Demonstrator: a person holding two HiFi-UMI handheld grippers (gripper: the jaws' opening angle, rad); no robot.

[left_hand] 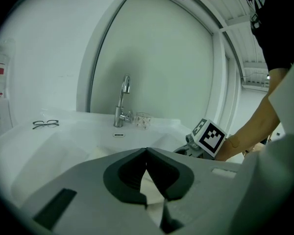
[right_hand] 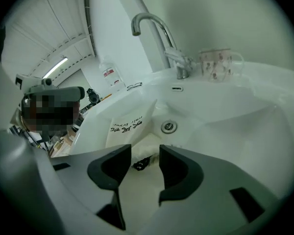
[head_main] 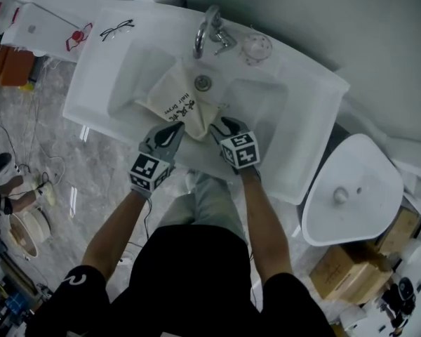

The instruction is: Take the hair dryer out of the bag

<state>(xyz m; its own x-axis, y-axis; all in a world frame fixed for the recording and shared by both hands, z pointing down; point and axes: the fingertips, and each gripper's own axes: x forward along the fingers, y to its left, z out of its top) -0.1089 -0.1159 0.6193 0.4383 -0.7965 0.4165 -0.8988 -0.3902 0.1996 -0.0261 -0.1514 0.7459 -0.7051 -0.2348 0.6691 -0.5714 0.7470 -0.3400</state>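
Sink basin (head_main: 126,83) fills the middle, white, with the drain (head_main: 203,83) as reference. Cream cloth bag (head_main: 182,100) printed "hair dryer" lies in the basin, one corner at the drain, the rest spread toward the person's side of it. Left gripper (head_main: 177,128) is on the near side of the drain at the bag's near edge, jaws closed, cream cloth showing in the slit between its pads, so it reads as pinching the bag. Right gripper (head_main: 221,126) is just beside it, also near side of the drain, jaws apart, gripping nothing. Faucet (head_main: 205,28) stands behind the drain, glass cup (head_main: 256,46) to the faucet's right, eyeglasses (head_main: 117,28) far left of the drain on the counter. Small dark part (right_hand: 141,164) peeks from the bag mouth in line with the right jaws; likely the hair dryer, mostly inside the bag.

Risks: right jaws closing on cloth plus dryer would drag the whole bag. Left pinch on thin fabric could slip, bag follows the dryer out. Grabbing a cord instead of the body could snag at the mouth.
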